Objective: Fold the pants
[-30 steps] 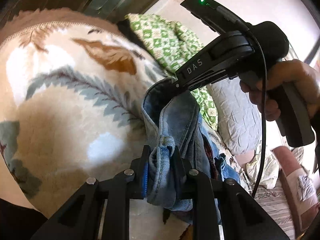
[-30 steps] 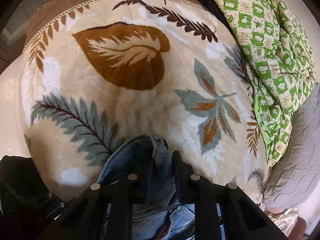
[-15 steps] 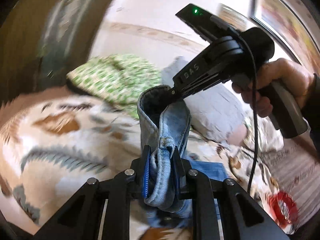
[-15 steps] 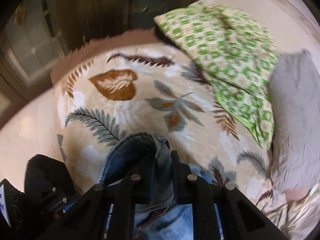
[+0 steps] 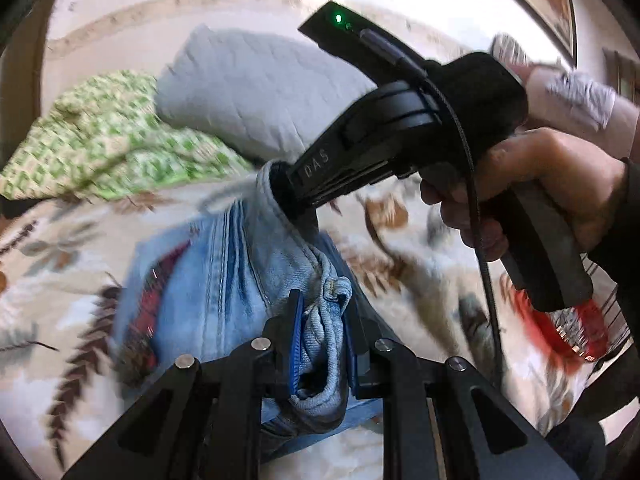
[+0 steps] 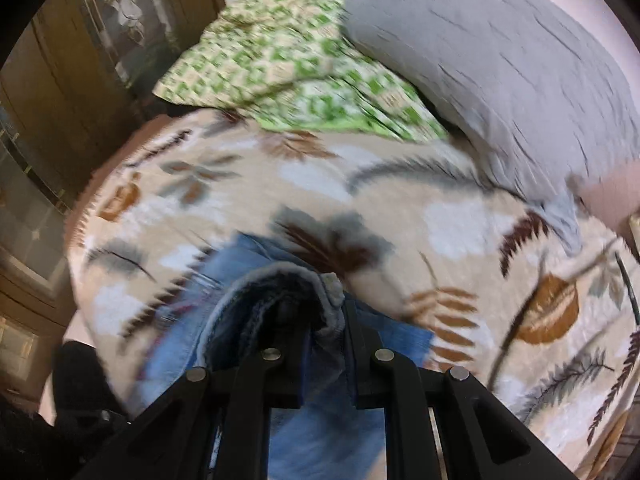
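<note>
Your left gripper (image 5: pixel 322 344) is clenched on the waistband of the jeans (image 5: pixel 224 276), and your right gripper (image 6: pixel 326 344) grips the same band a little further along. You are lifting the jeans above the leaf-patterned blanket (image 6: pixel 460 216); next, I think, spread them flat. Your right hand (image 5: pixel 532 192) holds its handle tilted downward. Beyond lie a green quilt (image 6: pixel 288 60) and a grey pillow (image 6: pixel 500 60).

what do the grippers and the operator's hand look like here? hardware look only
Both grippers are matte black with angular linkage arms and silver pivot bolts; the left gripper shows blue pads inside its fingers. The right gripper has a pistol-style handle, white "DAS" lettering, a green LED and a braided black cable. The right hand is bare, with a dark sleeve cuff.
</note>
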`<act>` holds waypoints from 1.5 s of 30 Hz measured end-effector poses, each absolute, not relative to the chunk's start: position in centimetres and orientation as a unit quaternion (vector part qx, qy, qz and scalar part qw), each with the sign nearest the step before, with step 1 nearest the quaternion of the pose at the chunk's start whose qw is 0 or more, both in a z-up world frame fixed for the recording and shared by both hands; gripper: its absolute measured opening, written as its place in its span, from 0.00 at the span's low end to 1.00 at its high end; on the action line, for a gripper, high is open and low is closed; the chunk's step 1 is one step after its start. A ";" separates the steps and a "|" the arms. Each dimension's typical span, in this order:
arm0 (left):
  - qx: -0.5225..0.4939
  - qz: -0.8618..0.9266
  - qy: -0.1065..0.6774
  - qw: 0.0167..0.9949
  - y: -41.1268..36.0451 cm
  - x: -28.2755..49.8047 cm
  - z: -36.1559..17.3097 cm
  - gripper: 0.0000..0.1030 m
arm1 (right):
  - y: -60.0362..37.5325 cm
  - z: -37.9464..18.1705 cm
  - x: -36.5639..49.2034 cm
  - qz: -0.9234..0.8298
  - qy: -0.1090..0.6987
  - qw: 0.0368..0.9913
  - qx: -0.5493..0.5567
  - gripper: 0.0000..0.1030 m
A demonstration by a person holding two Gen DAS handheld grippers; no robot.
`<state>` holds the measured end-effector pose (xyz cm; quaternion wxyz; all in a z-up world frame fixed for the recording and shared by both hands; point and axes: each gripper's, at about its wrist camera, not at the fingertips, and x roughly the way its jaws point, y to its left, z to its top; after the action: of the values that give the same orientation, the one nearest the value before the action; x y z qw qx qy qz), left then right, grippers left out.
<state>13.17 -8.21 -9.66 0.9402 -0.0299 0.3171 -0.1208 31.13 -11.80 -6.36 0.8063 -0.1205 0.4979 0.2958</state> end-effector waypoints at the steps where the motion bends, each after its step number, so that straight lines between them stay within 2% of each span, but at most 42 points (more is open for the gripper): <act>1: -0.022 -0.121 0.327 0.937 -8.8 13.6 -10.5 0.17 | -12.7 -7.4 31.6 0.294 0.502 0.806 -0.108 0.14; 7: -0.043 -0.134 0.377 0.916 -9.9 15.7 -13.8 0.17 | -15.7 -13.3 33.5 0.271 0.535 0.797 -0.073 0.14; 9: -0.040 -0.132 0.380 0.915 -10.0 15.7 -13.9 0.17 | -16.4 -13.7 33.6 0.275 0.533 0.799 -0.047 0.14; 14: -0.034 -0.131 0.388 0.912 -10.1 16.2 -14.2 0.17 | -16.1 -13.4 33.4 0.269 0.531 0.801 -0.062 0.14; 17: -0.026 -0.136 0.389 0.911 -10.3 16.8 -14.0 0.19 | -15.8 -12.8 33.0 0.259 0.529 0.805 -0.079 0.19; 18: -0.036 -0.146 0.386 0.910 -10.1 16.7 -13.9 0.22 | -15.9 -12.6 32.9 0.255 0.525 0.807 -0.085 0.24; 19: -0.044 -0.153 0.385 0.909 -10.0 16.6 -13.8 0.30 | -16.1 -12.2 32.6 0.246 0.521 0.811 -0.097 0.30; 20: -0.057 -0.171 0.382 0.906 -9.8 16.5 -13.5 0.37 | -16.5 -11.7 32.2 0.235 0.516 0.817 -0.107 0.52; 21: -0.063 -0.188 0.381 0.903 -9.8 16.4 -13.2 0.55 | -17.1 -11.3 31.9 0.223 0.511 0.822 -0.113 0.76; 22: -0.062 -0.198 0.380 0.901 -10.0 16.1 -12.9 0.78 | -17.8 -10.7 31.4 0.215 0.503 0.829 -0.115 0.77; 24: -0.036 -0.203 0.367 0.907 -10.7 15.2 -11.9 0.99 | -19.4 -9.5 30.8 0.212 0.498 0.834 -0.103 0.77; 27: -0.007 -0.199 0.344 0.918 -11.0 13.3 -10.6 1.00 | -22.0 -7.7 29.6 0.192 0.496 0.843 -0.085 0.78; 34: -0.057 -0.212 0.320 0.922 -5.3 9.9 -6.7 1.00 | -26.2 -3.8 26.3 0.167 0.477 0.862 -0.020 0.82; 36: -0.082 -0.199 0.319 0.923 -2.0 9.8 -5.6 1.00 | -26.7 -3.4 25.6 0.171 0.478 0.862 0.012 0.89; 40: -0.140 -0.170 0.339 0.915 3.8 11.4 -5.5 1.00 | -26.3 -4.2 24.6 0.199 0.494 0.843 0.076 0.90; 45: -0.200 -0.138 0.386 0.890 9.1 15.2 -7.8 1.00 | -23.6 -6.9 23.9 0.222 0.519 0.820 0.094 0.90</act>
<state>15.21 9.07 -7.81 0.8900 -0.2001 0.3857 -0.1385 23.88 -23.55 -6.88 0.8200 0.0942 0.5192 0.2215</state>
